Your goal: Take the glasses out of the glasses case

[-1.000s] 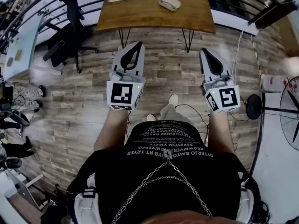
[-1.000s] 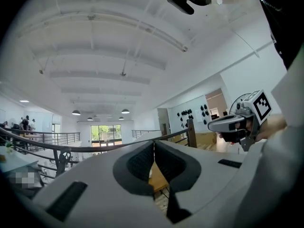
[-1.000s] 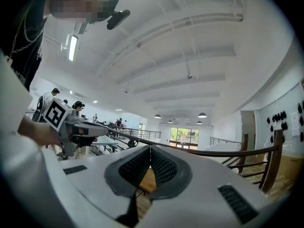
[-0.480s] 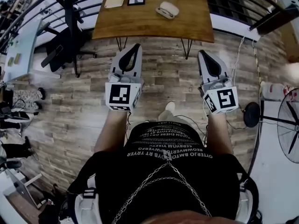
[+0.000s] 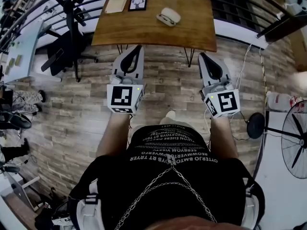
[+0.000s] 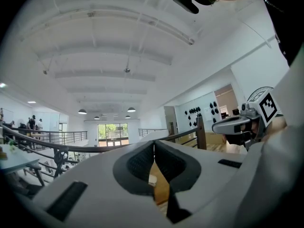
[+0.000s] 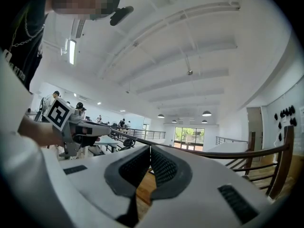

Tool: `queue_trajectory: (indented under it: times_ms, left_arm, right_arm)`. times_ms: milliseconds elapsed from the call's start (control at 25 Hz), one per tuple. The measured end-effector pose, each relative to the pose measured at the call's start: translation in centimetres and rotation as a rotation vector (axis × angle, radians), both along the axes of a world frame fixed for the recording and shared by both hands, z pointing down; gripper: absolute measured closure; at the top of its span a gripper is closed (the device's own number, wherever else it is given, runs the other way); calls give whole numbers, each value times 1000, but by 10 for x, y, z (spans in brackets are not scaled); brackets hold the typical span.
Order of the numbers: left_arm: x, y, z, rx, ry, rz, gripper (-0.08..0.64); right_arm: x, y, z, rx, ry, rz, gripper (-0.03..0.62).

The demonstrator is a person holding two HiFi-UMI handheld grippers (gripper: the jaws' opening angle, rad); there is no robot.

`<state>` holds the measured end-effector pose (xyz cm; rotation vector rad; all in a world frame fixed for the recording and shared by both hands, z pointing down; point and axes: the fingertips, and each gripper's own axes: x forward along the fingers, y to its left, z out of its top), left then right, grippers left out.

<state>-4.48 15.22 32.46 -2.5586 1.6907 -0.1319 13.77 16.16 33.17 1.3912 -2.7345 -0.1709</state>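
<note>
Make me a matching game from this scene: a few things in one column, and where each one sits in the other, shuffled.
Things:
1 glasses case
2 framed picture
3 fan
4 office chair

Places:
A floor, far right
B on the table, right of middle
C floor, left of the table
D table's far edge, left of middle

Pairs: 1-B, 2-D, 3-A, 4-C
</note>
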Motion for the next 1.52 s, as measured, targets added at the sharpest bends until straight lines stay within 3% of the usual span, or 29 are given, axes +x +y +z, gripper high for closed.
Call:
queue_trajectory:
  times_ms: [400,840,1040,1520]
  left_arm:
    - [19,-3,-1,-3,-29,-59,532]
    - [14,-1,-1,-14,-37,-72,532]
    - [13,-17,-4,3,-28,-55,532]
    - [-5,-79,9,-30,-5,-30,532]
  right_arm:
    - [23,-17,6,0,-37,-63,571]
    - [20,-22,3,2,-80,-69,496]
    - [15,-37,4,-8,-87,-61,428]
    - [-15,-87,16,-47,-58,-74,417]
